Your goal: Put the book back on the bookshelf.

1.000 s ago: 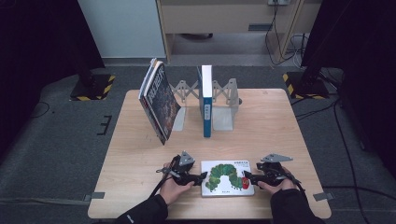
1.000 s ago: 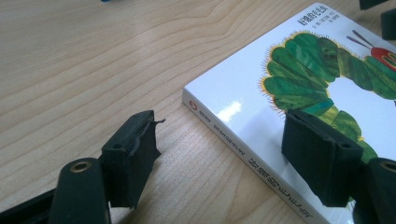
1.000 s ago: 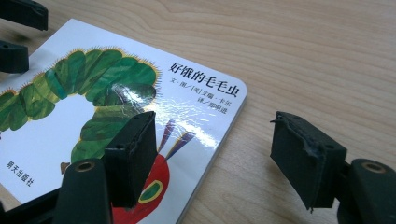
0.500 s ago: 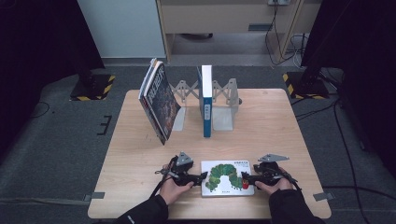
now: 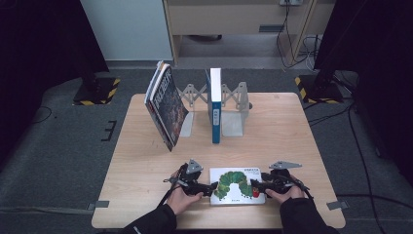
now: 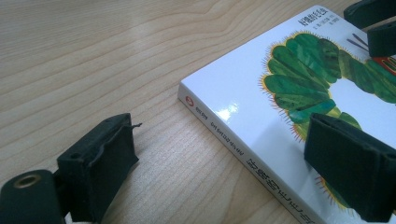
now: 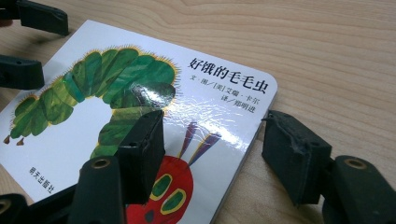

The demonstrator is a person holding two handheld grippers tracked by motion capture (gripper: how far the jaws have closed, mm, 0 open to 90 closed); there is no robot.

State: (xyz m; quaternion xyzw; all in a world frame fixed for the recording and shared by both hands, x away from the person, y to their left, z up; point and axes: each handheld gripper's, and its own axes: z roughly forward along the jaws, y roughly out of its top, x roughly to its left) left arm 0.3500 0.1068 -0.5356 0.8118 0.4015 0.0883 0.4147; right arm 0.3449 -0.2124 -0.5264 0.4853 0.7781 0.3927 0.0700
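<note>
High view showed a light wooden table (image 5: pixel 292 126) with a white board book bearing a green caterpillar on its cover (image 5: pixel 237 185) lying flat near the front edge. The left gripper (image 5: pixel 210 187) sat at the book's left edge and the right gripper (image 5: pixel 254 186) at its right edge, each held by a hand coming in from the bottom. Farther back, a dark-covered book (image 5: pixel 165 105) leaned tilted beside a grey metal expanding book rack (image 5: pixel 234 105), in which a thin blue-spined book (image 5: pixel 215 105) stood upright.

Left gripper view showed the left gripper (image 6: pixel 219 158) with its jaws spread wide, having just been opening. One jaw stood over the bare wood, the other over the cover, with the book's spine edge (image 6: pixel 243 154) between them; neither pad pressed on it.

Right gripper view showed the right gripper (image 7: pixel 212 154) straddling the book's rounded corner (image 7: pixel 219 93), its jaws having just been closing. One jaw lay over the cover near the caterpillar's red head, the other over the wood just off the edge, a gap showing there.
</note>
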